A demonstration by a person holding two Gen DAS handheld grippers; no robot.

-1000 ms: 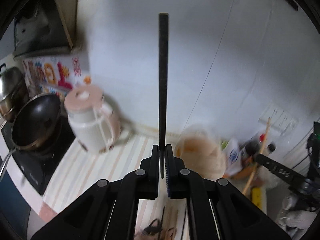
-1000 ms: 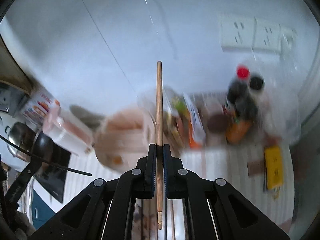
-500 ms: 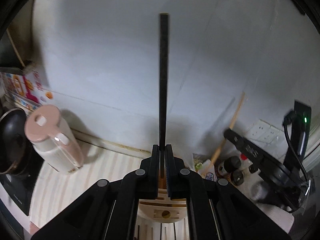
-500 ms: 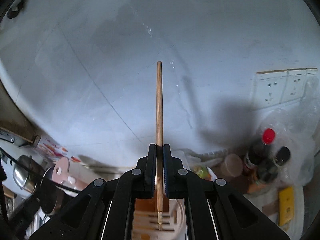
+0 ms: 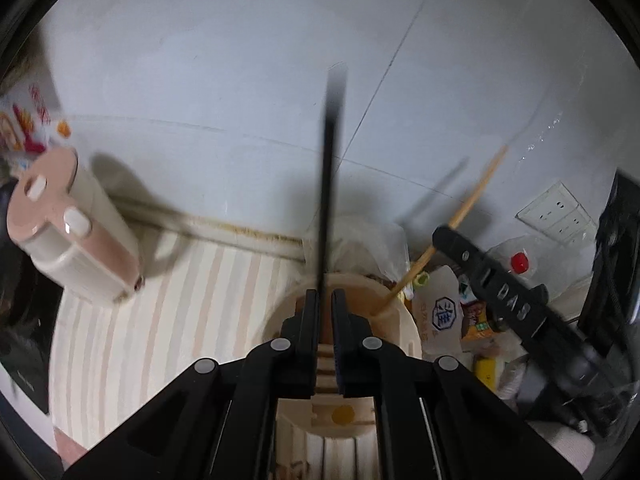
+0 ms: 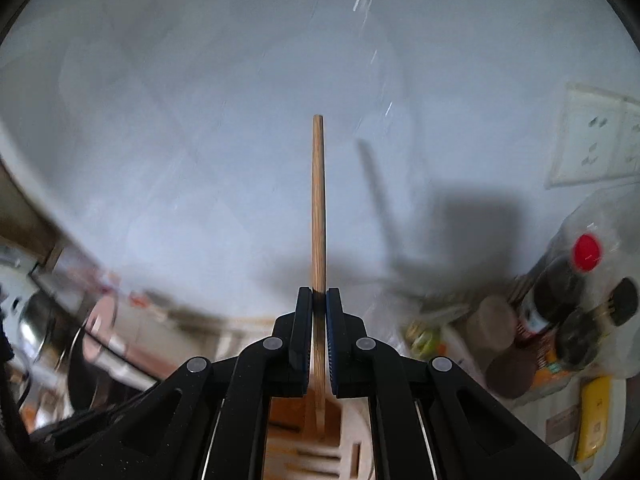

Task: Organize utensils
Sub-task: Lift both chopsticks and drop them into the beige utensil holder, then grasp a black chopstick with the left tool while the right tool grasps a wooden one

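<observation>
My left gripper [image 5: 325, 300] holds a black chopstick [image 5: 332, 168] that stands upright with its lower end down in the cream utensil holder [image 5: 404, 320]; the jaws have parted slightly and the stick leans against the left one. My right gripper [image 6: 319, 300] is shut on a wooden chopstick [image 6: 318, 208], whose lower end reaches into the holder [image 6: 356, 432]. From the left wrist view the right gripper [image 5: 440, 236] and its wooden chopstick [image 5: 476, 196] come in from the right, slanting down into the holder.
A pink and cream kettle [image 5: 68, 232] stands left on the striped counter [image 5: 160, 320]. Bottles, one with a red cap [image 6: 560, 280], jars and packets crowd the right. Wall sockets [image 6: 596, 140] are at the far right. A dark pan [image 6: 80, 360] sits at the left.
Both grippers have come down toward the holder, and both chopstick ends now sit inside it. The left jaws have eased apart and the black chopstick has tilted slightly.
</observation>
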